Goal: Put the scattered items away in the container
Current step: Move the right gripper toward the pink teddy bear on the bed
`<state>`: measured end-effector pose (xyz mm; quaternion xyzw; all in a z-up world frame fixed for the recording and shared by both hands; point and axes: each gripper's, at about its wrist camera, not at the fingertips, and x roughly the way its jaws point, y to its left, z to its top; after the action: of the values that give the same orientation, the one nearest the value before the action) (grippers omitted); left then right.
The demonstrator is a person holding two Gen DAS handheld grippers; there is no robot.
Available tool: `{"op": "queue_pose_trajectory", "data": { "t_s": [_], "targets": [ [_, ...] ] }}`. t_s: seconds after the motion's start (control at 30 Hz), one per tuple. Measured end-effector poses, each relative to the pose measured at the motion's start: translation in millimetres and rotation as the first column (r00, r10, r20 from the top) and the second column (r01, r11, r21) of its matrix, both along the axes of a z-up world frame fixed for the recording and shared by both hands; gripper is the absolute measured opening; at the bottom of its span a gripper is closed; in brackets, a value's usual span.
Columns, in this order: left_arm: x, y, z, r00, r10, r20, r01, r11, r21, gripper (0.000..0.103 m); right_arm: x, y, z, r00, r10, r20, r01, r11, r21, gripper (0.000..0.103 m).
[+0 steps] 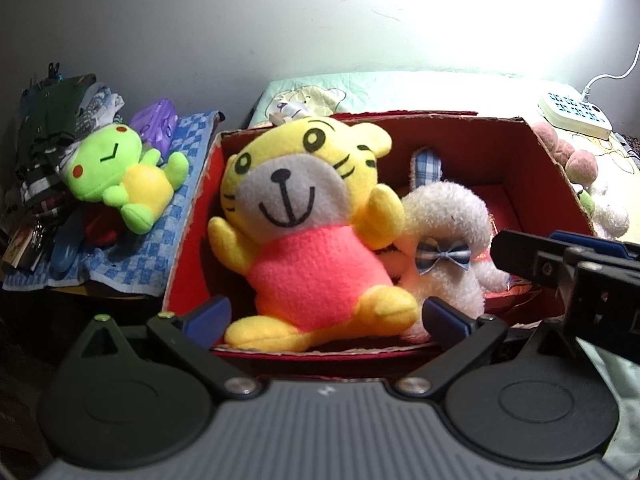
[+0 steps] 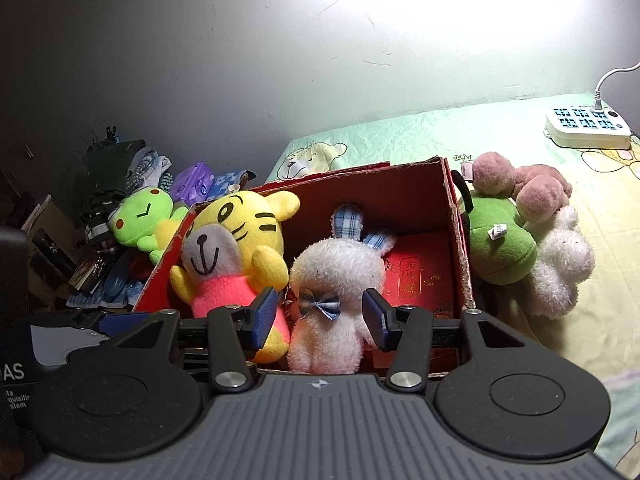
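Bedsheet under the red box (image 2: 456, 216) shows three plush toys outside; my left gripper (image 1: 324, 314) gapes wide around the tiger (image 1: 312, 236), touching nothing I can see; my right gripper (image 2: 320, 314) stands half-open astride the rabbit (image 2: 336, 280), both toys boxed.

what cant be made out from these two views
- Left wrist view: the white bunny's face, hidden behind the tiger plush.
- Right wrist view: the dark green frog plush's face is turned away; the red box wall covers its left side.
- Both views: the box floor under the toys is hidden.
- Left wrist view: the pile of clutter left of the lime frog is too dark to identify.
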<state>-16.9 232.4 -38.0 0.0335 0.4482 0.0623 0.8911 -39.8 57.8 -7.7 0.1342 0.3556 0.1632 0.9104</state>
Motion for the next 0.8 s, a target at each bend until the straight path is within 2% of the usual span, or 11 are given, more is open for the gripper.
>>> {"op": "queue_pose_trajectory", "data": {
  "t_s": [0.3,0.5,0.8],
  "targets": [
    [-3,-26,5,1.0,0.0,0.004,0.0,1.0,0.004,0.102,-6,-26,7,1.0,0.003,0.004,-0.003,1.0,0.009,0.053],
    [-6,-38,14,1.0,0.02,0.009,-0.02,1.0,-0.021,0.102,-11,-48,12,1.0,0.017,0.006,-0.017,1.0,0.015,0.053],
    [-4,-82,27,0.999,0.007,0.034,-0.007,1.0,-0.011,0.102,-13,-100,17,0.999,-0.032,0.002,0.032,0.999,0.024,0.054]
  ]
}}
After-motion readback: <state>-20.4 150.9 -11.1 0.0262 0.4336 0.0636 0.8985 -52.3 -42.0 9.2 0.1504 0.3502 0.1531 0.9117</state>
